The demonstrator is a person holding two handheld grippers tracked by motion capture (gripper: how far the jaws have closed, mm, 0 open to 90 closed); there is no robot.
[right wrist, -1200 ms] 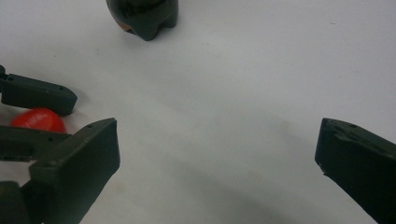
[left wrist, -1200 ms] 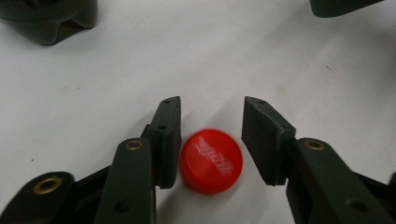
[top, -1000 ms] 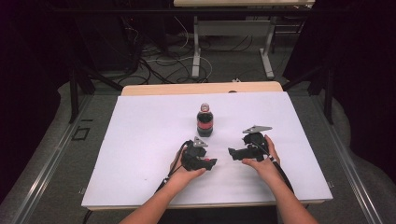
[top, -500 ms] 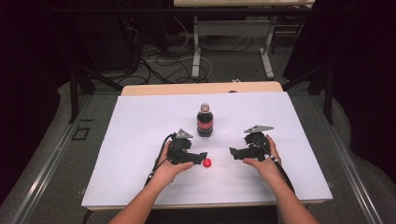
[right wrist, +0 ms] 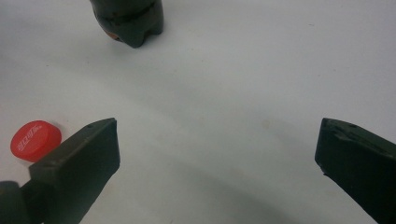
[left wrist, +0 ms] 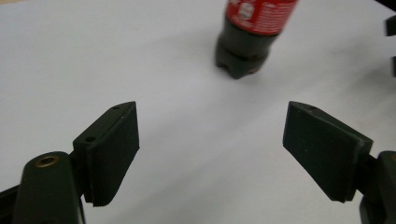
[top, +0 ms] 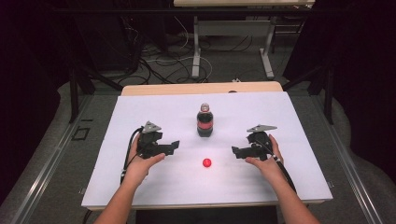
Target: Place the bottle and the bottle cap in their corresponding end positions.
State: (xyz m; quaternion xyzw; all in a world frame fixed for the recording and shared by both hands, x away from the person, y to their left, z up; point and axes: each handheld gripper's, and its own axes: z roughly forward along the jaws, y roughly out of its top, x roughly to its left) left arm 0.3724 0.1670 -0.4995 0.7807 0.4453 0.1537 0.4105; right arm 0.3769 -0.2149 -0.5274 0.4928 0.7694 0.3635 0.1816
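Note:
A dark cola bottle (top: 204, 121) with a red label stands upright in the middle of the white table (top: 116, 186), its neck uncapped. Its red cap (top: 206, 162) lies loose on the table in front of it, between my hands. My left gripper (top: 174, 145) rests at the left, open and empty, jaws pointing towards the bottle (left wrist: 247, 32). My right gripper (top: 235, 151) rests at the right, open and empty. In the right gripper view the cap (right wrist: 35, 140) lies just left of the left jaw, and the bottle's base (right wrist: 128, 21) stands ahead.
The white table top ends at a wooden strip (top: 201, 88) along its far edge. Beyond it are a desk frame (top: 233, 51) and loose cables (top: 163, 60) on the floor. Dark curtains close both sides.
The left gripper has drawn back to the left and away from the middle, leaving the red cap lying on the table. The right gripper has shifted slightly to the right.

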